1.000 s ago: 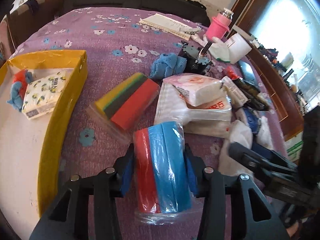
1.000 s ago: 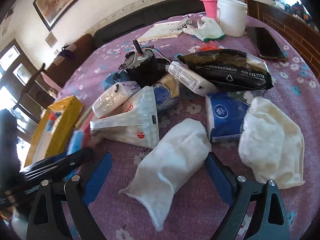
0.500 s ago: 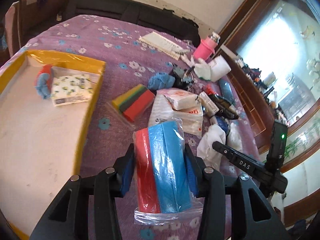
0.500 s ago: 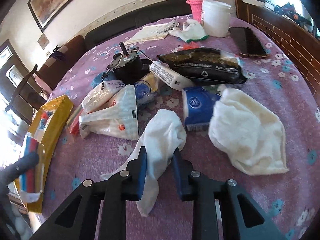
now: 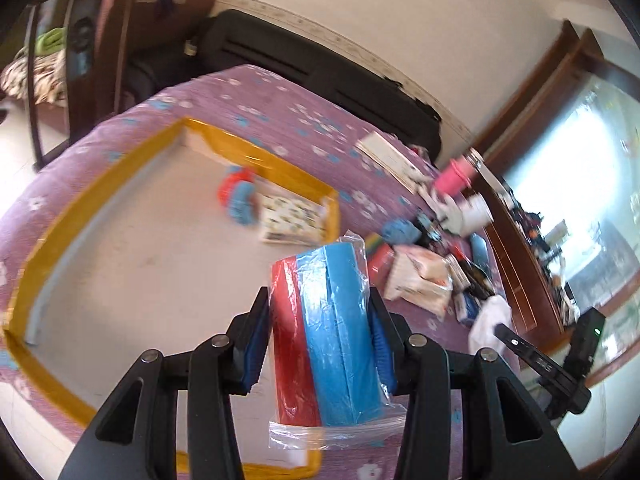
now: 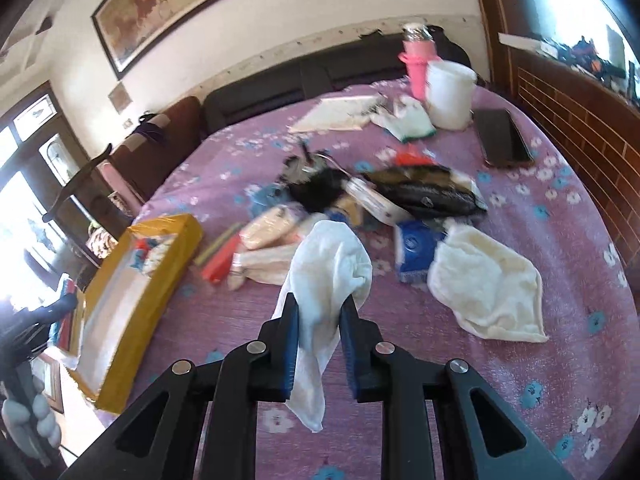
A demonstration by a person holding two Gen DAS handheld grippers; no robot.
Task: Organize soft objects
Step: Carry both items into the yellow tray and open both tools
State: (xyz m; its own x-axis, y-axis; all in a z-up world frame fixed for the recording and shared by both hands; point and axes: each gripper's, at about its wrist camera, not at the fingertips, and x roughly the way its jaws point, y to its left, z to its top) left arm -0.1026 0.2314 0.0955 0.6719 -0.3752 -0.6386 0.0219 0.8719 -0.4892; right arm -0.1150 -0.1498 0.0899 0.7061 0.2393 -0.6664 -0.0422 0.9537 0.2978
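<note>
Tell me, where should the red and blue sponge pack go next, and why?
Probably down into the yellow-rimmed tray. The left gripper grips the bagged sponge pack above the tray's bare floor, where a patterned tissue pack already lies, so lowering and letting go there seems right.

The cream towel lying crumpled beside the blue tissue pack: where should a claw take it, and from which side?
Pinch the cream towel at its raised, bunched middle, coming down from above. It lies flat and limp on the tablecloth, so its thin edges offer little to grip.
</note>
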